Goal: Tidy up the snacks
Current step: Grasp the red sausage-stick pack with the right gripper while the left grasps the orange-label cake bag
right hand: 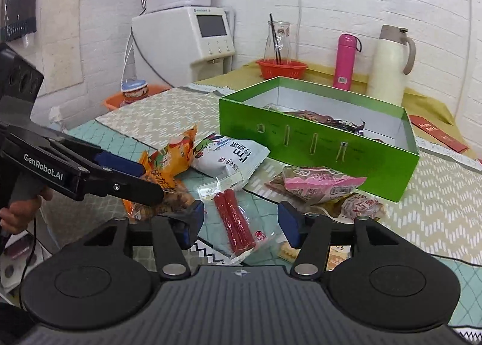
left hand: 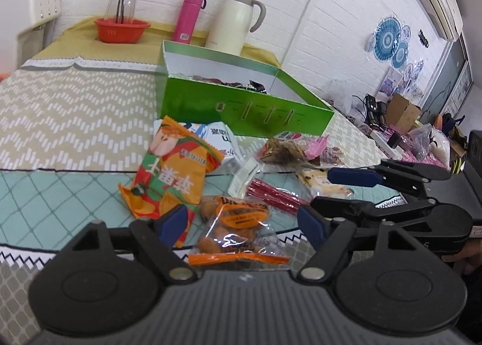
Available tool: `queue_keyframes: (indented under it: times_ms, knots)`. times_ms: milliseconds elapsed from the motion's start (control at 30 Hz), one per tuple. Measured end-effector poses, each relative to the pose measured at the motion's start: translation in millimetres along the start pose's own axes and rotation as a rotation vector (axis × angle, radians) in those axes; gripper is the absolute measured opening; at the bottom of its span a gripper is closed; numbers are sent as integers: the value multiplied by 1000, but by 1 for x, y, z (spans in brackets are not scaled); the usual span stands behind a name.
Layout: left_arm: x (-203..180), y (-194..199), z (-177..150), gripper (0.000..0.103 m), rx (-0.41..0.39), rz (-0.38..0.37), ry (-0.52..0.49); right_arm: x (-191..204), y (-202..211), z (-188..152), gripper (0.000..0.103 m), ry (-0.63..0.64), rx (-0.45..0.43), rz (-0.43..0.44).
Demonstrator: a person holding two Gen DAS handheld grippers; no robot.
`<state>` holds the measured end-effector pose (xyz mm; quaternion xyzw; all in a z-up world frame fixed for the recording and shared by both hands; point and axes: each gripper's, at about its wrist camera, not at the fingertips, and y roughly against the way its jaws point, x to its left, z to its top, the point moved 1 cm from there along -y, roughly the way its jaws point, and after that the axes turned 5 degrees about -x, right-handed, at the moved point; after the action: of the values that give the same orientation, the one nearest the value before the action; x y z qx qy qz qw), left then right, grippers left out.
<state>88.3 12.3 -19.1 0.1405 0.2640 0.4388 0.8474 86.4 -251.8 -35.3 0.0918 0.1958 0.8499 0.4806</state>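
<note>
On the left, the left tool (left hand: pixel 241 224) hung with its jaws spread wide and grasping nothing, straddling a clear packet of brown nuts (left hand: pixel 238 233) with an orange label and orange end seals. That packet looked light, crinkly and slick; I judged the flat sealed end the surest place to pinch, since the lumpy middle would shift under pressure. At about eleven o'clock from it lay an orange snack bag (left hand: pixel 171 176), puffed and soft, likely to crush if squeezed across its belly, partly overlapping a white packet (left hand: pixel 224 143) behind it.

Towards the middle, the right tool (right hand: pixel 239 224) was likewise released, jaws apart, with a clear sleeve of two red sticks (right hand: pixel 235 221) lying between and just ahead of them. The sticks seemed firm enough to take across their width, though the film would be slippery. At two o'clock of the sleeve sat a pink-wrapped snack (right hand: pixel 319 182) and a crumpled wrapped cake (right hand: pixel 358 203), both soft.

Beyond, at twelve o'clock, the open green box (right hand: pixel 316 140) already held a few dark wrappers, with room left.

The bench (left hand: pixel 60 122) wore a patterned cloth, flat and grippy-looking. Along the white brick wall at the back stood a red basket (left hand: pixel 122 30), a pink flask (left hand: pixel 189 18) and a cream jug (left hand: pixel 238 21).
</note>
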Motion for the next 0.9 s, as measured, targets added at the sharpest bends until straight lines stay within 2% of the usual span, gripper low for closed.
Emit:
queue_keyframes:
  times_ms: [100,167,300,400,433,500,600,633,733,900]
  knots:
    - [-3,-5,-2,66,35,-8,-37,8,-14,0,95,87,62,38]
    - [-2,-6,-2,66,45,-3,-39,11,-23,2,98,136,101,37]
    - [0,-12,-1,66,58,0,-32,16,-36,4,98,232,165,40]
    - [2,-19,-3,60,73,-7,-32,13,-40,5,97,241,181,64]
    - [2,-20,-4,58,67,3,-41,10,-41,6,95,220,189,71]
    - [2,-20,-4,57,60,7,-46,4,-42,6,83,147,196,90]
    - [4,-18,-5,55,52,6,-33,4,-40,1,77,117,173,93]
    - [4,-17,-6,55,51,5,-25,6,-38,1,64,122,162,91]
    - [5,-13,-6,54,50,3,2,10,-30,5,42,119,135,72]
    - [1,3,-3,53,18,-22,14,10,-17,6,37,108,106,71]
